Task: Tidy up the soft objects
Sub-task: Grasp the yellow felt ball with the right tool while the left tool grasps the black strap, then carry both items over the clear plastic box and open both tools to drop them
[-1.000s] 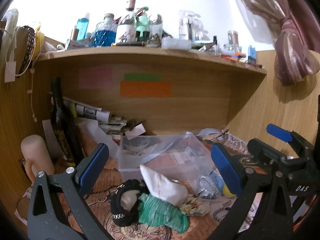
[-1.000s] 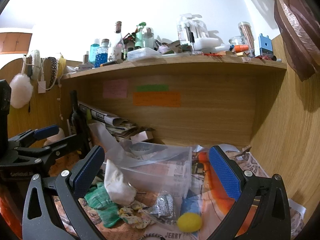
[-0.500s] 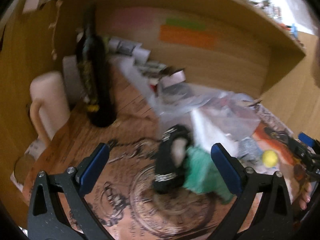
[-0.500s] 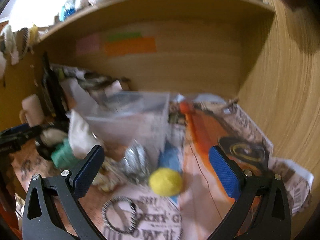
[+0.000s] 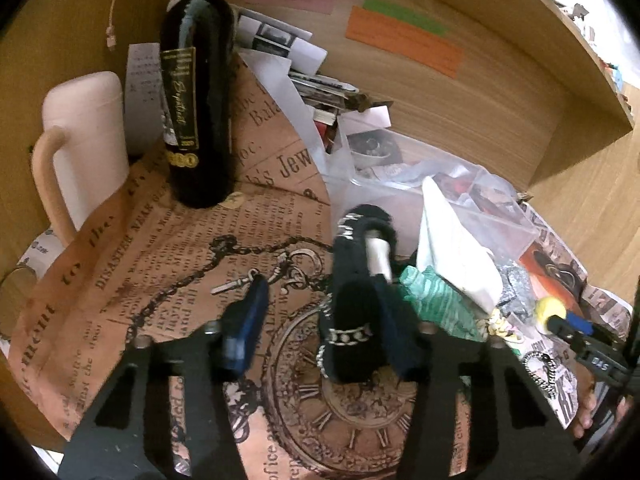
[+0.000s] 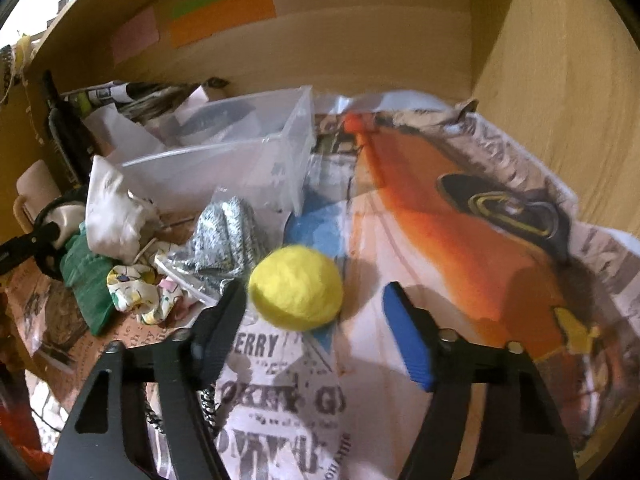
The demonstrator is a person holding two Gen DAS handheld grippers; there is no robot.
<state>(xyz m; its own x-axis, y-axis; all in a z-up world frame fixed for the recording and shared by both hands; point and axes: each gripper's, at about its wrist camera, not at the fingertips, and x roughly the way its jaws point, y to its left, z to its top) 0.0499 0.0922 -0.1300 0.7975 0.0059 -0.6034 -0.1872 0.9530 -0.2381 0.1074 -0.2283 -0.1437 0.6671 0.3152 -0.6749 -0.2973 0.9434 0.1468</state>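
Between the spread right gripper (image 6: 312, 328) fingers, a fuzzy yellow ball (image 6: 296, 286); left gripper (image 5: 320, 328) agape

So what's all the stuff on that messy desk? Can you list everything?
Wine bottle: 1, dark, back left.
Mug: 1, cream, left of bottle.
Clear bin: 1, see-through, middle back.
Black scrunchie: 1, between left gripper's fingers.
Green cloth: 1, beside scrunchie.
White cloth: 1, before bin.
Silver bag: 1, left of ball.
Yellow ball: 1, centre.
Sticky notes: 3, pink, green, orange, back wall.
Left gripper: open.
Right gripper: open.
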